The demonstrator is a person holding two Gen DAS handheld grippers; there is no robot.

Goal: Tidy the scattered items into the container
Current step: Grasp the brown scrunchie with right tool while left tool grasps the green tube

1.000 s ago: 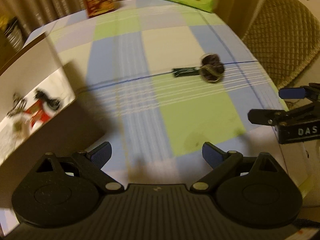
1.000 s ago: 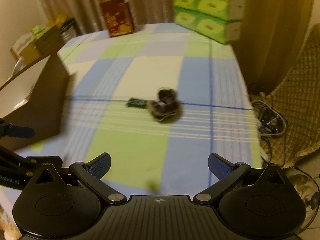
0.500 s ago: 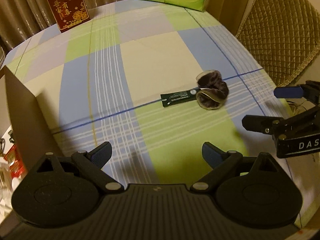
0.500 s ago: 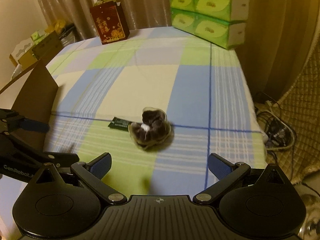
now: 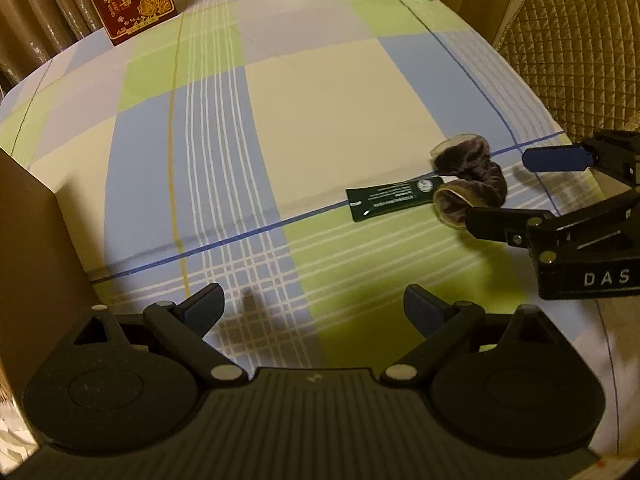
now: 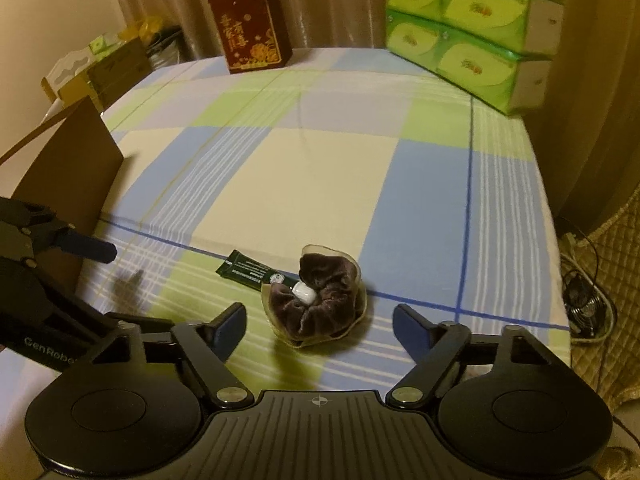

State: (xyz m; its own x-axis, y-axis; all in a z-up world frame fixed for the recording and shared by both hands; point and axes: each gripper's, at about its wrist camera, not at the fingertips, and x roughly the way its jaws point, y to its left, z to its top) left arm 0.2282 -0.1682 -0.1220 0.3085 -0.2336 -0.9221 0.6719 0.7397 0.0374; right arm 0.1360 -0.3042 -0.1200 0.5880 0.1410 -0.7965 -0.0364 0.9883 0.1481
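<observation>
- Right wrist view: the right tongs (image 6: 318, 322) hang with jaws wide apart and empty, low over a checked cloth (image 6: 328, 184) of blue, green and cream that covers the worktop.
- A dark brown velvet scrunchie (image 6: 316, 304) with a pale sheer trim lies on the cloth just ahead of the right tongs, in line with the gap between the fingers — a small white tag sits on its top.
- A dark green sachet (image 6: 250, 272) lies flat just beside the scrunchie, its near end touching or tucked under it; which one cannot be told.
- Left wrist view: the left tongs (image 5: 314, 306) are also spread open, holding nothing, over the cloth and well apart from both items.
- The brown cardboard box (image 5: 36, 248) stands at the left edge of the worktop, its wall close beside the left tongs; its inside is hidden.
- At the far edge stand a red gift box (image 6: 250, 28) with gold characters and a stack of green tissue packs (image 6: 468, 28) — a quilted chair (image 5: 576, 40) sits to the right.
</observation>
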